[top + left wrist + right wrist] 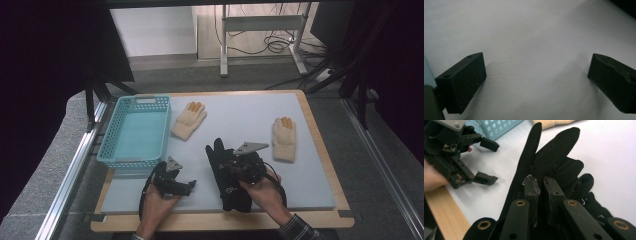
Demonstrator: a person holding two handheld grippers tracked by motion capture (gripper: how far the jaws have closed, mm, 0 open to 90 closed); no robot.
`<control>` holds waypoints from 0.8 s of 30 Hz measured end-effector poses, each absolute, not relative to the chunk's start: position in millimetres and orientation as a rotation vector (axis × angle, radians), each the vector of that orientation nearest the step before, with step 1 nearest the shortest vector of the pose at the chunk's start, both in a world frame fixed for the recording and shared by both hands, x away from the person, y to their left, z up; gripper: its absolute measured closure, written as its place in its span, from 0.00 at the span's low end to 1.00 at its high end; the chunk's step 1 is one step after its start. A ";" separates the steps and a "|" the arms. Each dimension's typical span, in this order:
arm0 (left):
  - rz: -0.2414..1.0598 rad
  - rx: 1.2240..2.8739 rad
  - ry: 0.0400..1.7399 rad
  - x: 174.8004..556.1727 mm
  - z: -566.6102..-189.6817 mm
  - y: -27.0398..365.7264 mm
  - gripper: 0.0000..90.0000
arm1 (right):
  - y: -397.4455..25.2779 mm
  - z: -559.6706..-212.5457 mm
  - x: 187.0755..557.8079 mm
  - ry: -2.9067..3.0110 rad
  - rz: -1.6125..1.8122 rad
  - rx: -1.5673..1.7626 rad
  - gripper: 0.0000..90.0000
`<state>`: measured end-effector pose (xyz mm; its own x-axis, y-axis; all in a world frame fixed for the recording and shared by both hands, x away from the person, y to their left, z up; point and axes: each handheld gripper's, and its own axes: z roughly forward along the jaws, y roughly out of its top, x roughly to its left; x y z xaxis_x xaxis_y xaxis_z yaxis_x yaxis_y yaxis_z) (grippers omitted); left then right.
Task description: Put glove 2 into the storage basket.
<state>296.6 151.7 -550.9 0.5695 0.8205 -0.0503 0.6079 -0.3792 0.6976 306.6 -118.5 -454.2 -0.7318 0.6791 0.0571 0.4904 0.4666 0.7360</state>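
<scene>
Near the table's front edge, the right gripper hides part of the black glove, its jaws nearly pressed together over it. The left gripper hovers beside it, jaws spread.

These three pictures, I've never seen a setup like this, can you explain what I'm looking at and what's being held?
A person sits at a table with a hand-held grasping tool in each hand; there is no robot arm. The high view looks down from above. The other two come from cameras riding on each tool, looking along its two black jaws.

On the pale mat lie a light blue basket, two cream gloves, one beside the basket and one at the right, and a black glove.

The right tool has its jaws nearly together on the black glove's fabric, so it looks like it is pinching it. The left tool is open above bare mat, holding nothing.
</scene>
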 end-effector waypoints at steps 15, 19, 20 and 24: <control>0.401 2.122 1.135 296.6 -550.8 151.8 0.02 | -147.6 -494.6 300.9 2.296 1.052 1.146 0.61; 0.402 2.122 1.135 296.6 -550.8 151.8 0.02 | -161.4 -489.8 304.6 2.327 1.068 1.089 0.57; 0.401 2.122 1.135 296.6 -550.8 151.8 0.02 | -167.8 -489.9 306.5 2.354 1.071 1.070 0.58; 0.402 2.122 1.135 296.6 -550.8 151.8 0.02 | -187.1 -492.6 308.8 2.403 1.121 1.075 0.61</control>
<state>296.6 151.8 -550.8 0.5706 0.8199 -0.0477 0.6074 -0.3823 0.6964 308.8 -187.1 -492.6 -0.6842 0.7271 0.0562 0.5104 0.4224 0.7491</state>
